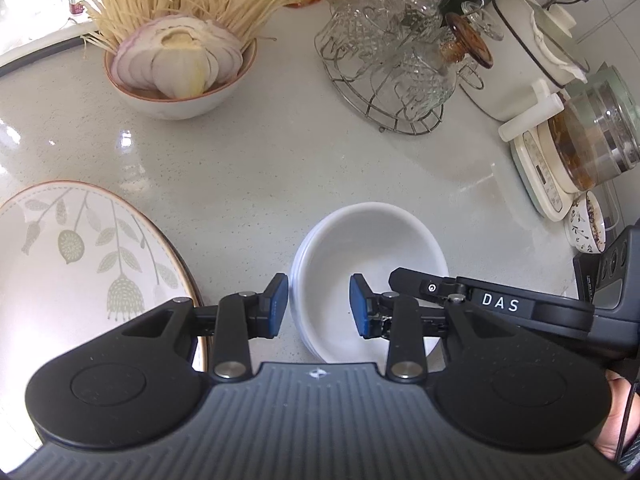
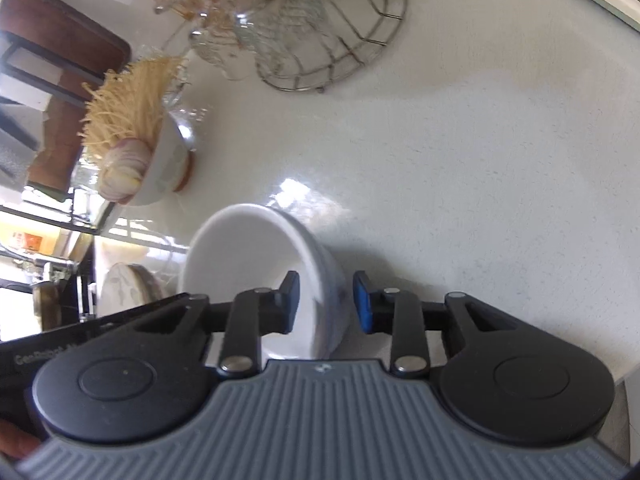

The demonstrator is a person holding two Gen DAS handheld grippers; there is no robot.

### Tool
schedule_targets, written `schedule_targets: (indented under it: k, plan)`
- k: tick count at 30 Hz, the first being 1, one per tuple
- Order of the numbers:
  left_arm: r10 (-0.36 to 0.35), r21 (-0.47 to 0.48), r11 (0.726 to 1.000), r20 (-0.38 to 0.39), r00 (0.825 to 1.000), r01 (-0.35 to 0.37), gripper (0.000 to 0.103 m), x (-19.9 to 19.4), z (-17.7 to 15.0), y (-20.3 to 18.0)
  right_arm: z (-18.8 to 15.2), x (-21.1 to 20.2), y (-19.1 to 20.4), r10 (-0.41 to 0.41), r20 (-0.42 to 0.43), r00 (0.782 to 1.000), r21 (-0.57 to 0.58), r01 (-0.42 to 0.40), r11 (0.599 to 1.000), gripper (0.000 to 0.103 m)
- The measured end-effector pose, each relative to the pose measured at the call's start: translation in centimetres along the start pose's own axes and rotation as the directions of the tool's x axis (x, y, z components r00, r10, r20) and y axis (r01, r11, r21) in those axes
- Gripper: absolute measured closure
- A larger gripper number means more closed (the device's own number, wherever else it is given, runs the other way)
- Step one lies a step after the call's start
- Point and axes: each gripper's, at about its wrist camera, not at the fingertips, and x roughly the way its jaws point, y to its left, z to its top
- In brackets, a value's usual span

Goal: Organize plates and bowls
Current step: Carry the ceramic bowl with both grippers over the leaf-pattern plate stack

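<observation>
A stack of white bowls [image 1: 372, 248] sits on the grey counter. My left gripper [image 1: 319, 306] is open and straddles the stack's left rim, one pad outside and one inside. My right gripper [image 2: 326, 302] is open and straddles the rim and wall of the white bowl [image 2: 256, 256] from the other side; its finger also shows in the left wrist view [image 1: 424, 286]. A leaf-patterned plate [image 1: 80, 252] lies to the left of the bowls. I cannot tell if any pad touches the bowl.
A bowl of noodles and sliced onion [image 1: 180, 68] stands at the back left. A wire rack of glass cups [image 1: 392, 60] is at the back. A white pot [image 1: 532, 48], a glass kettle on a base [image 1: 580, 148] and a small patterned cup [image 1: 586, 222] line the right.
</observation>
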Motion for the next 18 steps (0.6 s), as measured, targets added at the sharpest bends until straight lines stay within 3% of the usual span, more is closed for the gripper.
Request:
schedule_targets:
  k: [9, 18]
  plan:
    - [0.011, 0.008, 1.000, -0.011, 1.000, -0.011, 0.064, 0.8, 0.1, -0.3, 0.1, -0.1, -0.8, 0.037, -0.005, 0.999, 0.014, -0.037, 0.999, 0.082]
    - [0.029, 0.047, 0.999, -0.030, 0.999, -0.028, 0.064, 1.6, 0.3, -1.7, 0.2, -0.6, -0.2, -0.031, 0.026, 0.999, -0.077, 0.033, 0.996, 0.087]
